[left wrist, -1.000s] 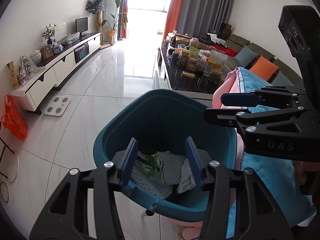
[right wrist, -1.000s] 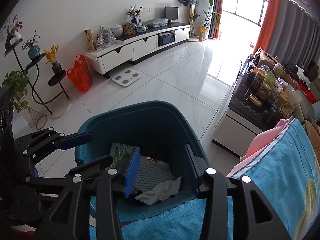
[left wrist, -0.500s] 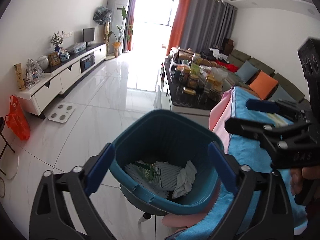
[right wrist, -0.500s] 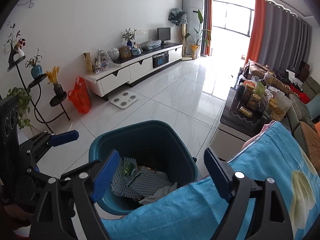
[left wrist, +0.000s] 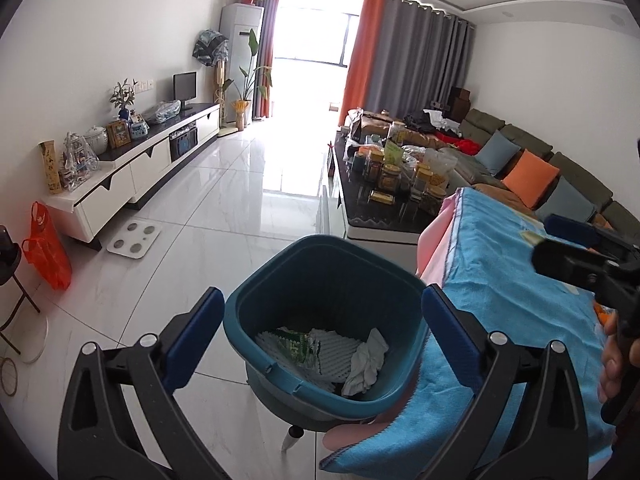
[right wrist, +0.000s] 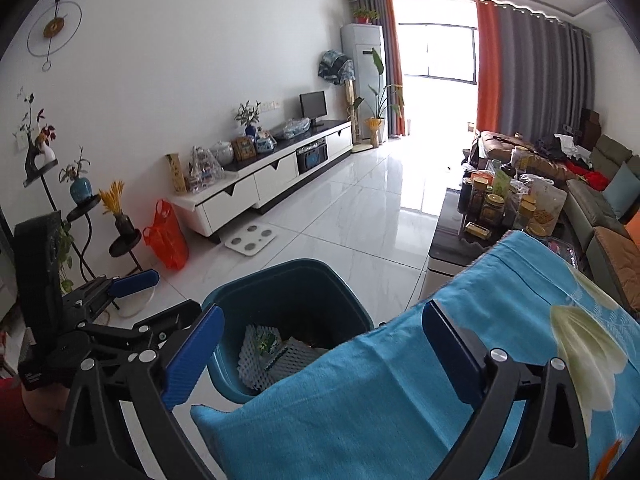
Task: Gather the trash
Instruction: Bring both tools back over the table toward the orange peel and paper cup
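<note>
A teal trash bin [left wrist: 288, 264] stands on the white floor beside a surface draped with a blue towel [left wrist: 504, 280]. It holds white foam netting [left wrist: 340, 350], a green wrapper [left wrist: 298, 346] and a crumpled white tissue [left wrist: 366, 364]. My left gripper [left wrist: 322, 334] is open and empty, raised above the bin. My right gripper [right wrist: 326, 350] is open and empty above the towel's edge [right wrist: 360, 380]; the bin [right wrist: 236, 304] and netting [right wrist: 288, 358] lie below it. The left gripper also shows at the left of the right wrist view [right wrist: 152, 300].
A white TV cabinet [left wrist: 132, 168] runs along the left wall, with an orange bag [left wrist: 46, 246] and a bathroom scale [left wrist: 134, 238] on the floor near it. A dark coffee table [left wrist: 360, 208] crowded with jars stands beyond the bin. A sofa [left wrist: 560, 176] is at right.
Both grippers opened wide from a narrow gap and lifted up and back from the bin. The tissue and netting now lie loose inside the bin.
</note>
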